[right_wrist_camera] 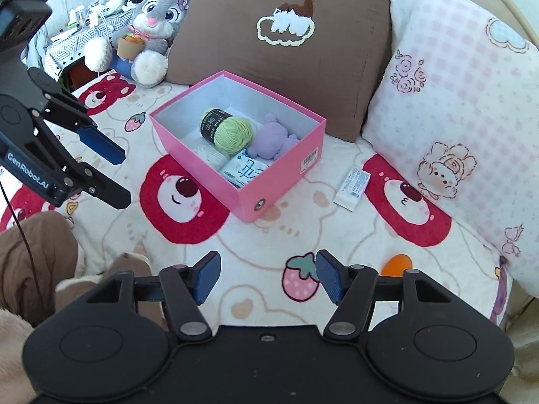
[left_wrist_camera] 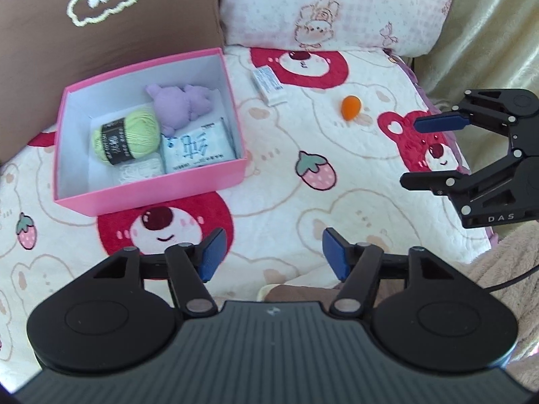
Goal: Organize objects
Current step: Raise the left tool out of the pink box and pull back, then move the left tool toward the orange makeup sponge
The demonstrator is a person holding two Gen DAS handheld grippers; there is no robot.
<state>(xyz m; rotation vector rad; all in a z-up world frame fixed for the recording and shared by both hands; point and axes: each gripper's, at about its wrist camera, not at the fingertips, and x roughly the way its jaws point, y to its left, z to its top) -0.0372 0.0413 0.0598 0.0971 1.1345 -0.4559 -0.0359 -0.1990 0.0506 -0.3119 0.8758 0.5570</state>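
Note:
A pink box (left_wrist_camera: 215, 181) (right_wrist_camera: 286, 175) stands on the bed. It holds a green yarn ball (left_wrist_camera: 129, 134) (right_wrist_camera: 234, 133), a purple plush toy (left_wrist_camera: 180, 102) (right_wrist_camera: 273, 138), a white tissue pack (left_wrist_camera: 197, 149) (right_wrist_camera: 246, 170) and a white yarn ball (right_wrist_camera: 209, 155). To the box's right, a white packet (left_wrist_camera: 269, 86) (right_wrist_camera: 352, 187) and an orange egg-shaped thing (left_wrist_camera: 350, 107) (right_wrist_camera: 397, 265) lie on the quilt. My left gripper (left_wrist_camera: 269, 256) (right_wrist_camera: 121, 175) is open and empty, near the box's front. My right gripper (right_wrist_camera: 266, 277) (left_wrist_camera: 409, 153) is open and empty, with the orange thing just to its right.
The quilt (left_wrist_camera: 286, 202) shows red bears and strawberries. A brown pillow (right_wrist_camera: 286, 43) and a pink checked pillow (right_wrist_camera: 454, 101) lean behind the box. A grey rabbit plush (right_wrist_camera: 151, 27) sits at the back left. Brown and beige fabric (right_wrist_camera: 37, 252) lies at the near edge.

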